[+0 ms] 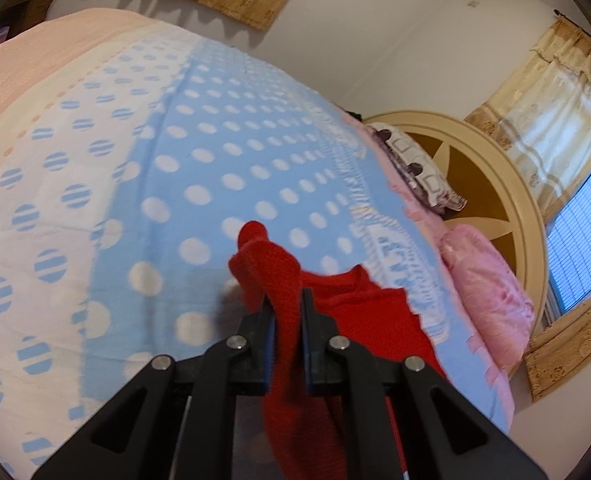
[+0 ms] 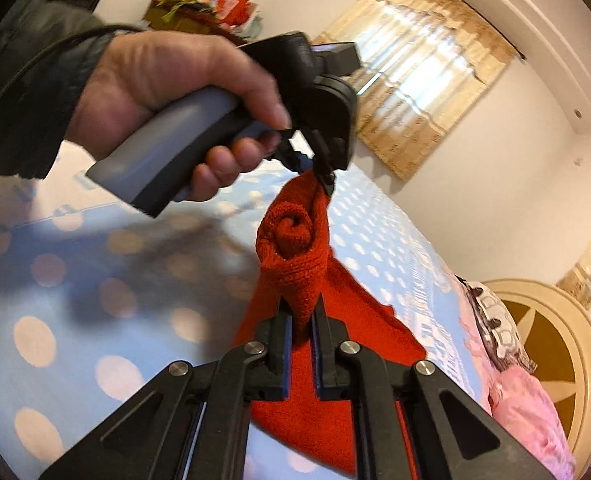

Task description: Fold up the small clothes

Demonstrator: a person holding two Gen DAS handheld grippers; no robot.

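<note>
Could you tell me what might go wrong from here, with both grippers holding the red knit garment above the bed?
1. The left gripper pinches only a narrow bunched bit of the red garment, so it may slip free.
2. The cloth is twisted and rolled between the two grips, so a fold laid now could come out crooked.
3. The right gripper also clamps a thick bunch; the loose part on the bedspread may drag.

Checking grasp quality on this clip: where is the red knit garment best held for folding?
Along its top edge, from above. Both hand-held grippers, left and right, already pinch the red knit garment there, but close together, so it bunches; gripping nearer the outer corners would probably let it hang flat.
</note>
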